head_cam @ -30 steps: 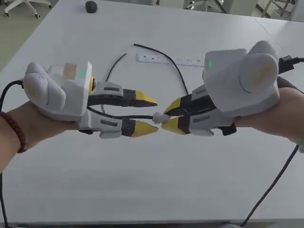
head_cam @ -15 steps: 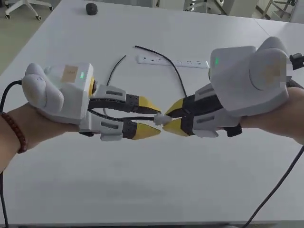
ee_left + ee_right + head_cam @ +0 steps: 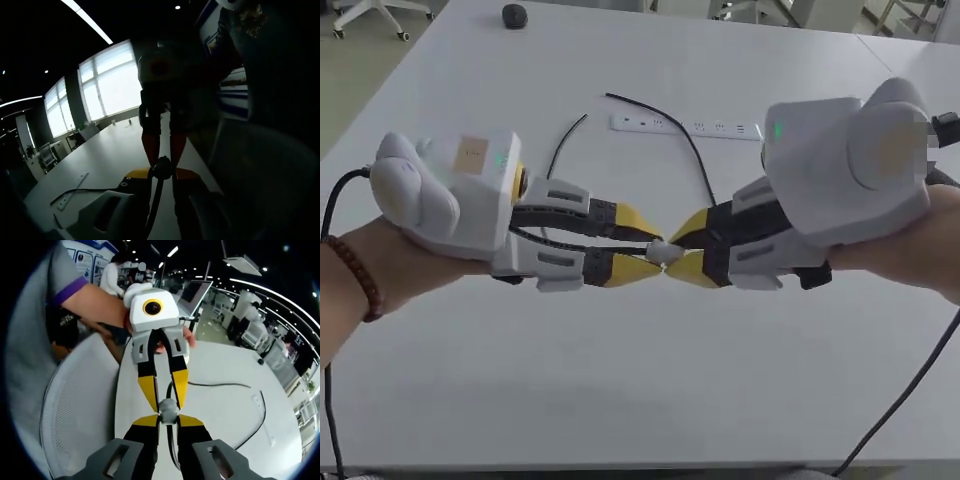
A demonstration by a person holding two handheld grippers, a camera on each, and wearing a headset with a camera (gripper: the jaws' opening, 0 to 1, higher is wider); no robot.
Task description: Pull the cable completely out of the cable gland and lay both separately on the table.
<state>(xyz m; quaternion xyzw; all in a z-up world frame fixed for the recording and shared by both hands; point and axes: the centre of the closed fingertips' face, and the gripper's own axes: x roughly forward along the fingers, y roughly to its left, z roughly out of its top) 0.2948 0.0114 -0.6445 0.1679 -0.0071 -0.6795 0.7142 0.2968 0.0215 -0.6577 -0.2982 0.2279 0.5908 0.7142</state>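
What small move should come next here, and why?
Probably shut the left gripper on the black cable just behind the white cable gland. The cable runs through the gland, both hang in the air between the meeting tips, and the right gripper seems to pinch the gland, so a firm hold on the cable should come before pulling apart.

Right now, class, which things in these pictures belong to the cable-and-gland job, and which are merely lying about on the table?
Belonging to the job:
- white cable gland, held between the tongs
- black cable

Lying about:
- white power strip
- small dark round object
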